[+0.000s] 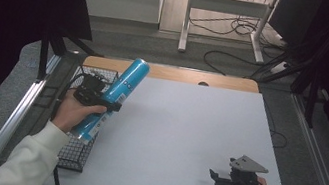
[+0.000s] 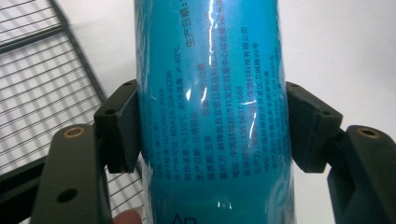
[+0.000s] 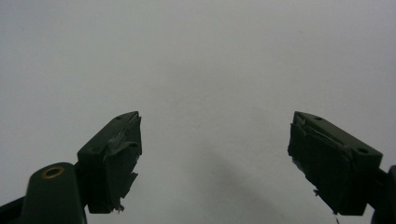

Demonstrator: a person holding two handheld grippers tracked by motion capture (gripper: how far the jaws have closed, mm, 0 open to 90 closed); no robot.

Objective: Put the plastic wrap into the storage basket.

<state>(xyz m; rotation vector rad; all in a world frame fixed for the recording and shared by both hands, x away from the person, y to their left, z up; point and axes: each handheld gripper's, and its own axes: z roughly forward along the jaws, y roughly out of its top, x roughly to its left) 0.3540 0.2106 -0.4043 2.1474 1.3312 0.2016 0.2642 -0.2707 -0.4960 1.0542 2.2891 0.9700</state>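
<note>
Can: I see a tall blue cylindrical can [image 1: 115,98] with printed text, held off the table and tilted, its top leaning away toward the far edge, its base just above the near part of the wire basket [image 1: 75,151].
Left gripper: The left gripper [image 1: 108,105] is clamped across the can's middle; in the left gripper view both pads [image 2: 122,126] press flat on opposite sides of the glossy wall [image 2: 210,112].
Right gripper: The right gripper [image 1: 220,179] rests near the table's near right edge, well apart from the can, its jaws spread with nothing between them [image 3: 215,163].
Basket: Black wire mesh at the table's left edge, partly under the can.
Table: White surface [image 1: 182,126], bare between the two grippers.
Step in hand: I judge the can is being carried away from the basket toward the white surface.
Advice: I would keep the clamp firm, since the wrap looks slick, bring the can upright before lowering, and set its base flat well inside the table edge before releasing.
</note>
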